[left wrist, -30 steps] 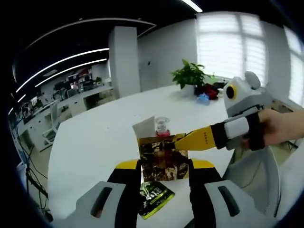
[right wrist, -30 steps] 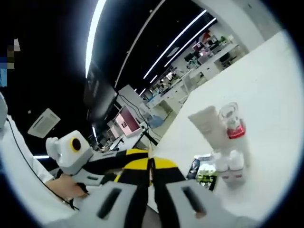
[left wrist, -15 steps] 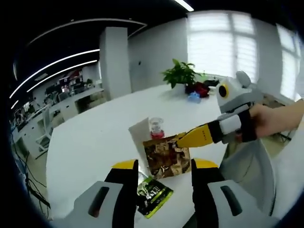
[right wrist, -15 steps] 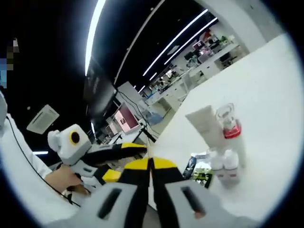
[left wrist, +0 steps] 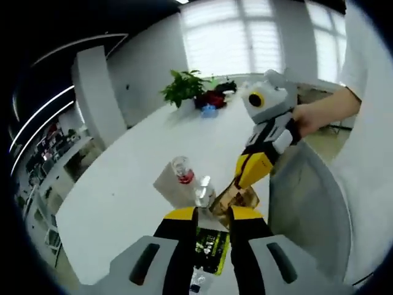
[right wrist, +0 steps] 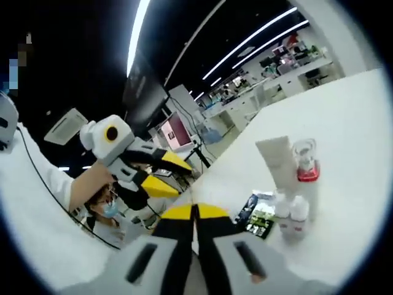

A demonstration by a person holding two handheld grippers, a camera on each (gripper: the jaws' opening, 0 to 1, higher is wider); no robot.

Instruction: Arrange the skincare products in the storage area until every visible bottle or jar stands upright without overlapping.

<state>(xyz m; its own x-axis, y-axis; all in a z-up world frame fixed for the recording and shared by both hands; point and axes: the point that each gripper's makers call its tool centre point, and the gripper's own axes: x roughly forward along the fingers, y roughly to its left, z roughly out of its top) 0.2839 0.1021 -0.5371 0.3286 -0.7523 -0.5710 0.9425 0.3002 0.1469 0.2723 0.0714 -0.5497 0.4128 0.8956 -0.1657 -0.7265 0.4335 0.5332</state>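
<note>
Skincare bottles (right wrist: 293, 184) upright on white table (right wrist: 344, 123), right gripper (left wrist: 236, 184) clenched on brown packet (left wrist: 236, 200), left gripper (left wrist: 212, 215) clenched empty.

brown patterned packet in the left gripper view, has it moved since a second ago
Yes. The brown patterned packet, held by the right gripper, was in front of the red-collared clear bottle; it now sits to that bottle's right.

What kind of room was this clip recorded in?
Most likely an open-plan office: rows of desks with monitors, long ceiling light strips, a big white table and a potted plant beside bright windows.
</note>
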